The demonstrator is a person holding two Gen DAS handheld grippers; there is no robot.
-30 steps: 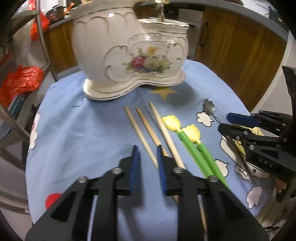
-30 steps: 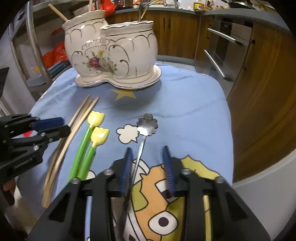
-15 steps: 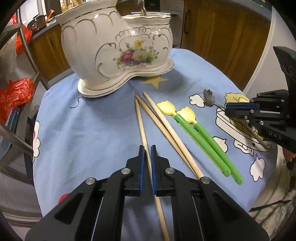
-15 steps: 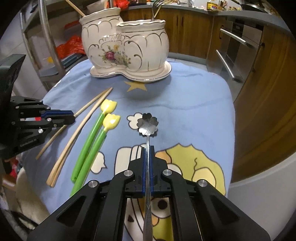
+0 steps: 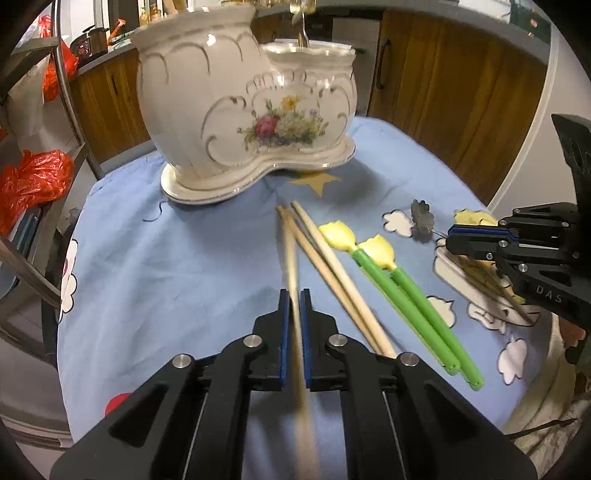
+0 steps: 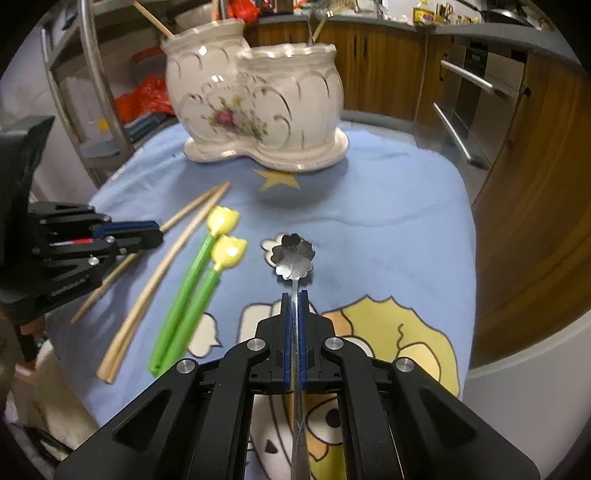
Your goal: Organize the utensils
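Left gripper [image 5: 294, 295]: blue pads pressed onto one chopstick [image 5: 290, 254], which runs straight ahead between them, tip pointing toward the holder [image 5: 236, 107]. Stick is blurred; it looks raised off the cloth [image 5: 184, 258], but that is hard to confirm.

Just right of this gripper, two more chopsticks [image 5: 332, 273] lie on the cloth side by side, angled toward the holder. Right of those, two green forks [image 5: 406, 295] with yellow tulip ends, touching each other.

Right gripper [image 6: 294, 295]: pinched tight on the spoon [image 6: 293, 254]. Handle passes back between the pads; the flower-shaped bowl sits just ahead of the fingertips. In the left view the bowl appears clear of the cloth.

From the right gripper, forks lie just to the left, chopsticks beyond them, and the left gripper farther left, its stick poking forward.

Holder stands well ahead of both grippers at the far side of the cloth: white ceramic, two joined pots, floral print. A stick leans in its left pot [image 6: 155, 18]; metal handles rise from the right pot.
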